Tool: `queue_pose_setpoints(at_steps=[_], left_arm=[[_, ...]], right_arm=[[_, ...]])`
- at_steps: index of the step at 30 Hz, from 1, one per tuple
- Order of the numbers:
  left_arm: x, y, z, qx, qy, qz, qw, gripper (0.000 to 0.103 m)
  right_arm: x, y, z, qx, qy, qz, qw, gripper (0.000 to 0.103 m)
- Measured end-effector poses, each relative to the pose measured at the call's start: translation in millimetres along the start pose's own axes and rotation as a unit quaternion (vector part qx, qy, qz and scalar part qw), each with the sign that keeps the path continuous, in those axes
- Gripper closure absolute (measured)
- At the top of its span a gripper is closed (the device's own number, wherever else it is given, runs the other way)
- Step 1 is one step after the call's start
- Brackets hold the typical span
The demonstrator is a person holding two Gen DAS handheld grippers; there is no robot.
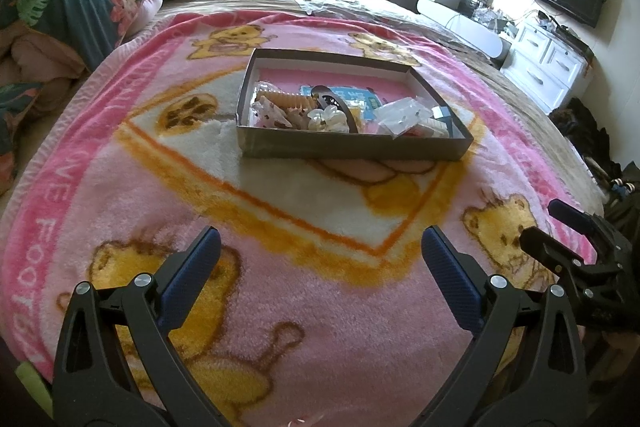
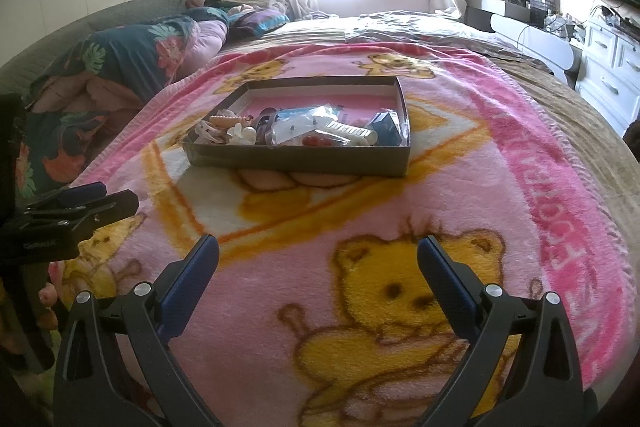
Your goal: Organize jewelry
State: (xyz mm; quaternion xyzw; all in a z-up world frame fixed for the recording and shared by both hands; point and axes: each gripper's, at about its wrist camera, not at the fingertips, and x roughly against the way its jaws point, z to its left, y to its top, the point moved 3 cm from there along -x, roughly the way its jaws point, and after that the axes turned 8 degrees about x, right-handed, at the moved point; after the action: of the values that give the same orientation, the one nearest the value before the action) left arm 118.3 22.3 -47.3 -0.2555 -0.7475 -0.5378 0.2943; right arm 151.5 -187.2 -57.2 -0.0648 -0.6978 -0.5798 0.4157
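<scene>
Both grippers empty, jaws spread wide: left gripper (image 1: 320, 247), right gripper (image 2: 318, 255), hovering over the pink bear blanket (image 1: 280, 307). Shallow box (image 1: 352, 147) sits mid-blanket, ahead of both. Left view shows a dark curved hair clip (image 1: 336, 99); right view shows a white comb-like clip (image 2: 352, 134). Small bagged items (image 1: 404, 115) too blurred to identify.

A shallow grey-brown box (image 1: 352, 146) with a pink floor sits centre frame in both views, its far half bare. The jewelry is heaped along its near side: a peach claw clip (image 1: 289, 99) and white scrunchie (image 1: 327, 119) toward the left, a dark curved hair clip (image 1: 335, 101) mid-pile, clear plastic packets (image 1: 403, 115) and a white comb (image 2: 352, 133) toward the right.
</scene>
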Motion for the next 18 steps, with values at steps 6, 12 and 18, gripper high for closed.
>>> queue_pose_setpoints(at_steps=[6, 12, 18], left_arm=[[-4.1, -1.6, 7.9, 0.026, -0.002, 0.015, 0.9995, 0.009], [-3.0, -0.2, 13.7, 0.035, -0.004, 0.011, 0.9993, 0.009], [-18.4, 19.1, 63.0, 0.083, 0.061, 0.003, 0.9947, 0.009]], right_arm=[[0.3, -1.2, -4.3, -0.001, -0.005, 0.0, 1.0, 0.004], [0.3, -1.6, -7.2, -0.008, -0.01, 0.0, 1.0, 0.004], [-10.8, 4.9, -50.7, -0.057, -0.023, 0.013, 0.998, 0.004]])
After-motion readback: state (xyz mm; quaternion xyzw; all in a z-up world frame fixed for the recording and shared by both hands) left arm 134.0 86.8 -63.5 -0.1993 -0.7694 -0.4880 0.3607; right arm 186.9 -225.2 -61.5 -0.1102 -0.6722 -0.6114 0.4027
